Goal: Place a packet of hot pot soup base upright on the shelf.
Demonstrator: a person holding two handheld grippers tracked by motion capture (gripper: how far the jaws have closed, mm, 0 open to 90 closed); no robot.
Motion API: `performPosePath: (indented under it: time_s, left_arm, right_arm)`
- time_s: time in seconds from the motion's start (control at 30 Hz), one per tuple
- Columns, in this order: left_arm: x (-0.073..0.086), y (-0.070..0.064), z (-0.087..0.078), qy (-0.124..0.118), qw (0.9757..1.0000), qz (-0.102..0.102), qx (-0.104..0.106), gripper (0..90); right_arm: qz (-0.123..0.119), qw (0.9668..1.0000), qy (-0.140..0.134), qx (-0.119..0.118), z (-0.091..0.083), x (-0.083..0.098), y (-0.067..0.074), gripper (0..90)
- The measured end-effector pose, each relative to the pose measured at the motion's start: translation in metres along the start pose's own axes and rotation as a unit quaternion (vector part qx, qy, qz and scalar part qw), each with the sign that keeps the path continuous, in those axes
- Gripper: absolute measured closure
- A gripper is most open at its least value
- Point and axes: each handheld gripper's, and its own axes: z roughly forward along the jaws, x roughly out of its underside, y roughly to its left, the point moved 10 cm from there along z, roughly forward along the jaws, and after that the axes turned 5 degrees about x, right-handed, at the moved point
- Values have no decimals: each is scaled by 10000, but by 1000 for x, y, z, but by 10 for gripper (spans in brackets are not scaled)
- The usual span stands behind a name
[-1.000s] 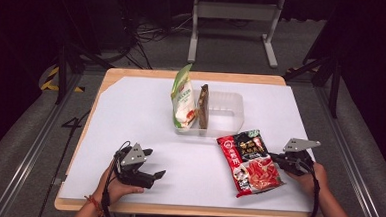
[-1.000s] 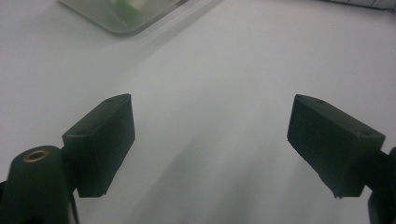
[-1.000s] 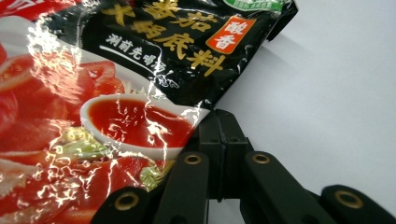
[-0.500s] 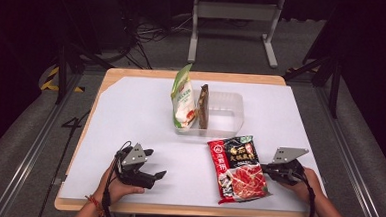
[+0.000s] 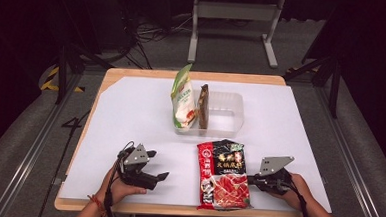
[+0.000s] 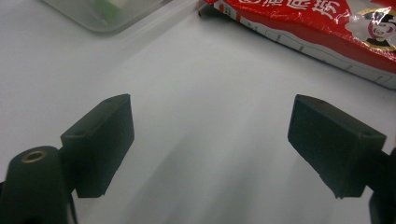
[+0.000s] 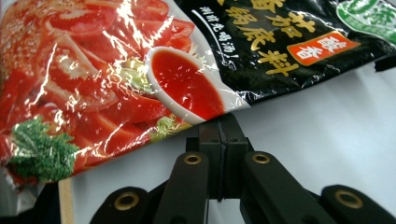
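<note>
**Red packet pinched at the near edge, tray waiting beyond**

Nearest, at the right: right hand-held gripper (image 5: 251, 180), pressed together on the right edge of the red soup-base packet (image 5: 223, 175). In the right gripper view, black tips closed tight (image 7: 222, 122) right where the glossy wrapper (image 7: 116, 70) meets them. Flat on the surface, that packet, near the front edge, long side running near to far.

Nearest, at the left: left hand-held gripper (image 5: 158, 165), spread wide and holding nothing. Resting low over bare white (image 6: 210, 144), well apart from the packet (image 6: 317, 23).

Judged as mid-step: probably packing, with 1 packet gripped and not yet lifted. Next move likely calling for a lift by that thin edge, a tilt to upright, then a carry far and slightly left into the free right half of the tray. Worth expecting sag and swing from a limp pouch held at 1 side. Possibly a job for the idle left one, steadying.

Farther in, around mid-surface: a clear plastic tray (image 5: 240, 116), with 2 items upright in its left half, a green-and-white pouch (image 5: 184, 98) and just right of it a thin brown packet (image 5: 203, 106).

Beneath everything: a white sheet (image 5: 130, 115) over a wooden surface (image 5: 132, 74).

Farthest: grey floor, a tangle of cables (image 5: 150, 33), a pale metal frame (image 5: 233, 10), dark surroundings.
</note>
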Motion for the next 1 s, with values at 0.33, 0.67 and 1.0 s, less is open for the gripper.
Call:
performPosePath:
  time_s: [0.33, 0.67, 1.0]
  left_arm:
    - [2, -5, 5, 123, 9999, 28, 102, 169]
    - [1, -4, 12, 198, 9996, 91, 182, 153]
    - [0, -4, 9, 150, 9997, 154, 143, 149]
  right_arm:
    - [394, 9987, -224, 246, -5, -3, -21, 793]
    - [1408, 9864, -801, 285, -4, -38, -65, 481]
    - [2015, 9782, -487, 86, 32, -47, -91, 389]
